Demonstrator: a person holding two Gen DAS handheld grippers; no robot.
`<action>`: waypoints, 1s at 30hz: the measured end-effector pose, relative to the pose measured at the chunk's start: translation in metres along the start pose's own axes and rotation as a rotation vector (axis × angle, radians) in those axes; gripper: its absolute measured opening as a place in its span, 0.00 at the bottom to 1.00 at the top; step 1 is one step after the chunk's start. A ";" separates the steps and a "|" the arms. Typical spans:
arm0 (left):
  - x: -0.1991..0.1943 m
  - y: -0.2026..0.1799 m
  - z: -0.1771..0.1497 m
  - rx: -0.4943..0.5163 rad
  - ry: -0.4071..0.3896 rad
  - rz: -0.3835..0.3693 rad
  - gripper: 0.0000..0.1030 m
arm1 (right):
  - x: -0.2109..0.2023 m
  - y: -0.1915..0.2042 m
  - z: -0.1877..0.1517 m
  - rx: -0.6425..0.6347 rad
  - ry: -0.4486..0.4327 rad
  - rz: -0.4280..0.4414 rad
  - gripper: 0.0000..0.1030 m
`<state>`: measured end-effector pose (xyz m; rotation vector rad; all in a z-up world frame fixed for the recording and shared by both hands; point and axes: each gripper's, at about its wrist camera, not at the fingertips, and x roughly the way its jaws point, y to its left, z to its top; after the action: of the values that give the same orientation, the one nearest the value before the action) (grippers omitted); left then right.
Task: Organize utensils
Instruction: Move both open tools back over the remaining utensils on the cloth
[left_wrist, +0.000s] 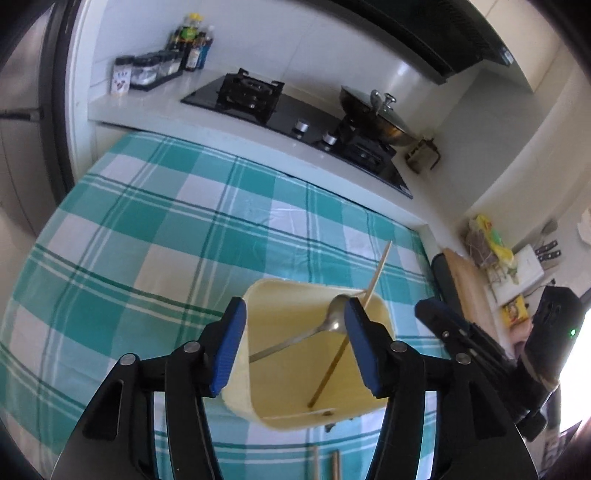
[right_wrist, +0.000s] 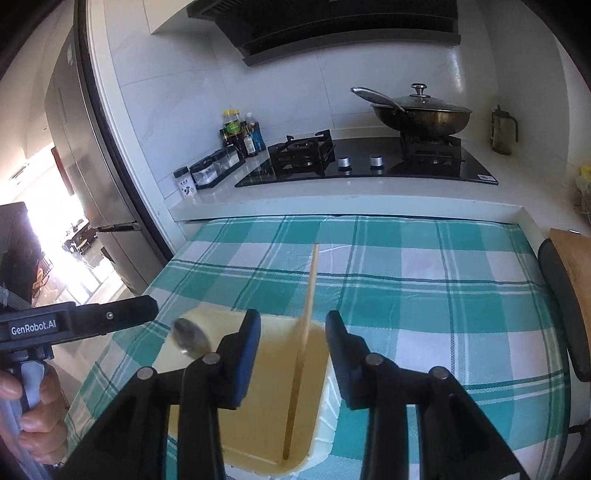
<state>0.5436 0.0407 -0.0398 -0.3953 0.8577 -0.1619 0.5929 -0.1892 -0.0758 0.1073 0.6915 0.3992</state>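
A cream plastic bin (left_wrist: 288, 402) stands on the teal checked cloth (left_wrist: 147, 221). Inside it lean a metal spoon (left_wrist: 334, 317) and a wooden chopstick (left_wrist: 332, 369) that sticks out past the far rim. My left gripper (left_wrist: 295, 347) is open and empty, its jaws straddling the bin's left wall. The ends of two more chopsticks (left_wrist: 327, 465) lie on the cloth below the bin. In the right wrist view the bin (right_wrist: 258, 406), chopstick (right_wrist: 303, 347) and blurred spoon (right_wrist: 190, 338) show below my right gripper (right_wrist: 291, 354), which is open and empty above the bin.
A black hob (right_wrist: 369, 162) with a lidded wok (right_wrist: 421, 110) sits on the white counter behind the cloth. Spice jars and bottles (right_wrist: 221, 155) stand at the back left. A wooden board (right_wrist: 572, 258) and a black chair edge are at the right. A fridge (right_wrist: 85, 147) stands left.
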 end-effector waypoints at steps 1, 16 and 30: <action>-0.011 0.000 -0.005 0.031 -0.010 0.019 0.62 | -0.009 -0.002 -0.001 0.007 -0.008 0.003 0.36; -0.084 0.055 -0.257 0.228 0.114 0.180 0.81 | -0.207 -0.070 -0.237 0.055 0.036 -0.301 0.43; -0.048 -0.004 -0.308 0.341 0.131 0.164 0.81 | -0.224 -0.093 -0.333 0.255 0.043 -0.357 0.43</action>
<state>0.2782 -0.0326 -0.1850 0.0057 0.9677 -0.1797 0.2533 -0.3739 -0.2186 0.2128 0.7849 -0.0303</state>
